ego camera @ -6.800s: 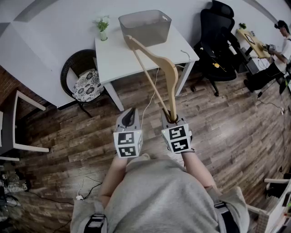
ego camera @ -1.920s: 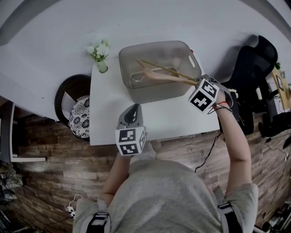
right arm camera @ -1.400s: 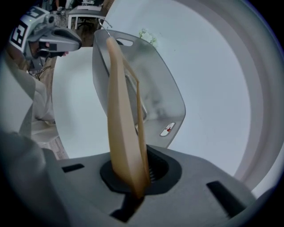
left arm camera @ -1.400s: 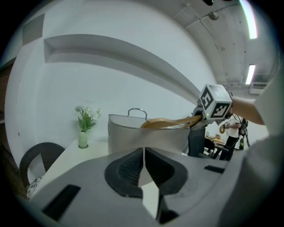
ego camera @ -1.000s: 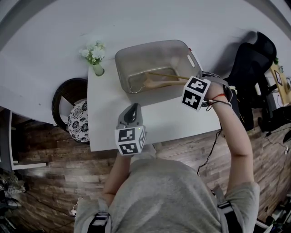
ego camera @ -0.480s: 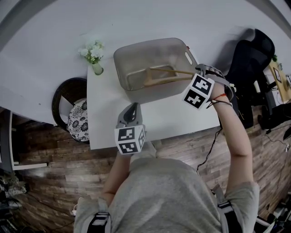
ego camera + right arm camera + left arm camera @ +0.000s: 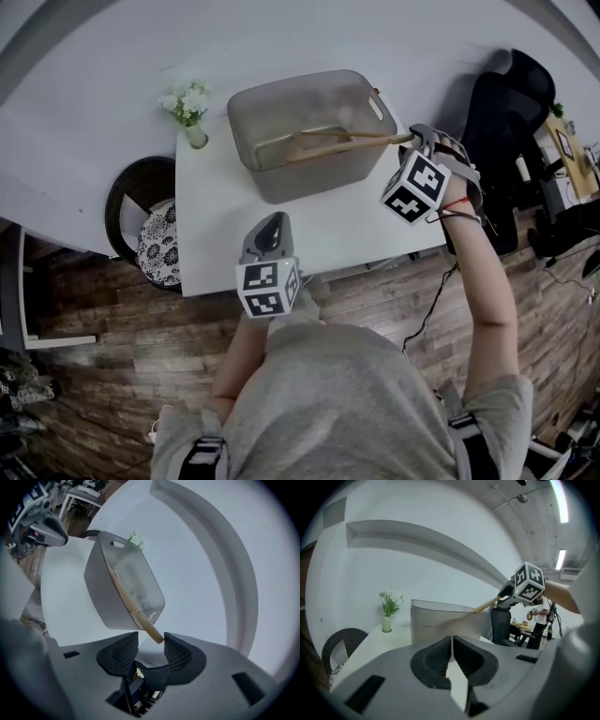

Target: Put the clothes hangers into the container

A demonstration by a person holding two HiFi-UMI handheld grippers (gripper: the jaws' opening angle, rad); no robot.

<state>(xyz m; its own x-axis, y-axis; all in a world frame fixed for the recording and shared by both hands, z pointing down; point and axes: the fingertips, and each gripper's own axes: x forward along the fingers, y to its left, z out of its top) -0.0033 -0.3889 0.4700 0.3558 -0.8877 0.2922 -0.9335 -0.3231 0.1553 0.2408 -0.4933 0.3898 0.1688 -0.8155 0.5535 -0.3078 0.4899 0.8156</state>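
Observation:
A wooden clothes hanger (image 7: 328,142) lies slanted in the grey translucent container (image 7: 309,178) on the white table (image 7: 225,234), one end sticking out over the right rim. My right gripper (image 7: 417,139) is at that end with its jaws opening. In the right gripper view the hanger (image 7: 126,599) tip sits between the spread pads of the right gripper (image 7: 151,641), not pressed by them, and the container (image 7: 101,592) is just beyond. My left gripper (image 7: 271,234) hovers over the table's near edge. In its own view the left gripper (image 7: 452,641) is shut and empty.
A small vase of flowers (image 7: 187,112) stands at the table's back left corner. A round black chair (image 7: 141,220) sits left of the table and a black office chair (image 7: 506,112) to its right. The white wall is directly behind the container.
The right gripper's jaws have spread apart from the hanger's end, and that gripper has drawn slightly right. The hanger now rests in the container. The left gripper has stayed put.

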